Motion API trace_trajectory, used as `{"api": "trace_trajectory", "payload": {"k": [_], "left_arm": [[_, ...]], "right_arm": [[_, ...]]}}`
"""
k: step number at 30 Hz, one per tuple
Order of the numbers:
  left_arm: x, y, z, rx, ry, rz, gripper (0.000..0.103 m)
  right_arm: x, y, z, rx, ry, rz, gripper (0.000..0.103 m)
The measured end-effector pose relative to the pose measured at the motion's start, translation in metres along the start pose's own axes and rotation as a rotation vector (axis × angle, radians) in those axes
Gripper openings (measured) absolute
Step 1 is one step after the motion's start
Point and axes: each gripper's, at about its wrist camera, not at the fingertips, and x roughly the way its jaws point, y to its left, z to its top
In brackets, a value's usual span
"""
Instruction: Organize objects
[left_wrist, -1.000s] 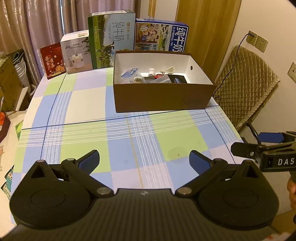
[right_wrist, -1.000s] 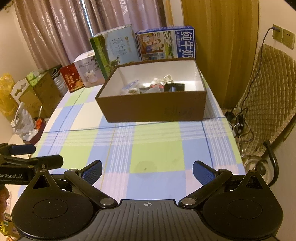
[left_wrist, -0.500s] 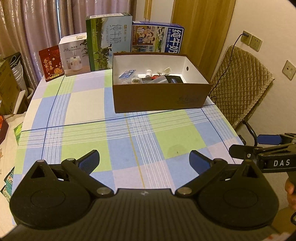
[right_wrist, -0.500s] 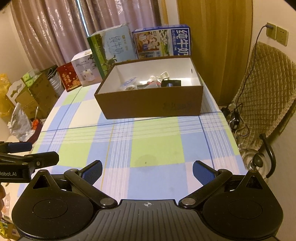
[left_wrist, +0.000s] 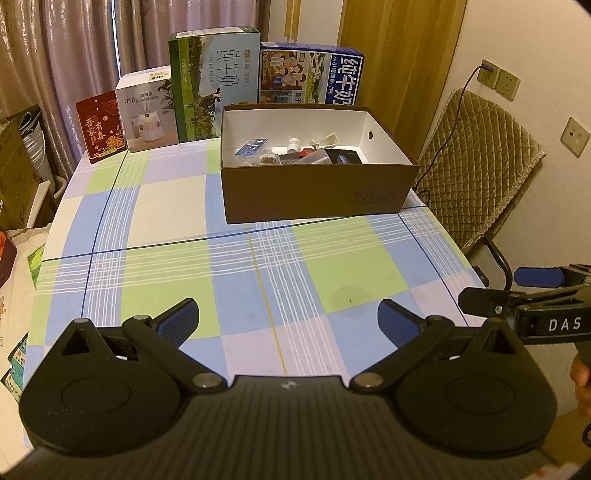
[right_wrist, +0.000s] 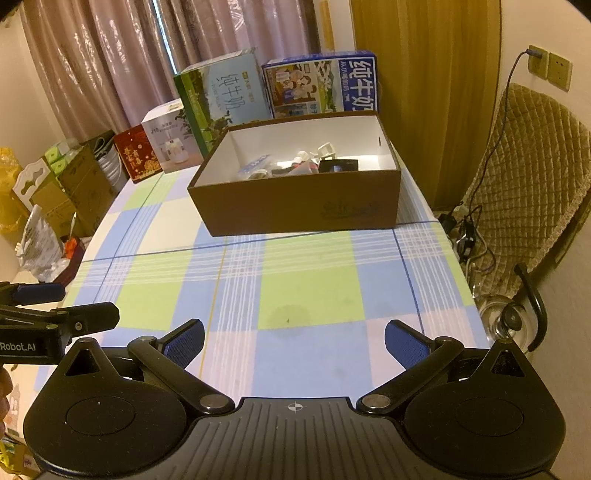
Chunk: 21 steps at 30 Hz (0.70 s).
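A brown cardboard box (left_wrist: 317, 192) (right_wrist: 295, 206) with a white inside stands on the checked tablecloth (left_wrist: 258, 266) (right_wrist: 295, 288), toward the far right. Several small items (left_wrist: 295, 151) (right_wrist: 299, 166) lie in it: a blue packet, a white bottle, a black case. My left gripper (left_wrist: 288, 321) hangs open over the near edge of the table, nothing between its blue pads. My right gripper (right_wrist: 293, 341) is open too, also empty, and shows at the right edge of the left wrist view (left_wrist: 524, 291). Both are well short of the box.
Along the far edge stand a red box (left_wrist: 99, 125), a white humidifier box (left_wrist: 147, 110), a green milk carton box (left_wrist: 214, 81) and a blue milk box (left_wrist: 310, 77). A padded chair (left_wrist: 480, 166) sits right of the table. Cartons and bags (right_wrist: 48, 199) crowd the floor left.
Both grippers have drawn back and up from the box, which now looks smaller and farther away. Both stay open and empty.
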Motion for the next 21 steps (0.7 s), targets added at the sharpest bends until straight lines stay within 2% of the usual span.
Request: {"api": "trace_trajectory", "payload": {"k": [21], "left_arm": [[0.000,-0.013,0.002,0.020,-0.010,0.007,0.102]], "right_arm": [[-0.004,-0.007,-0.004,0.004,-0.001,-0.001,0.101]]}}
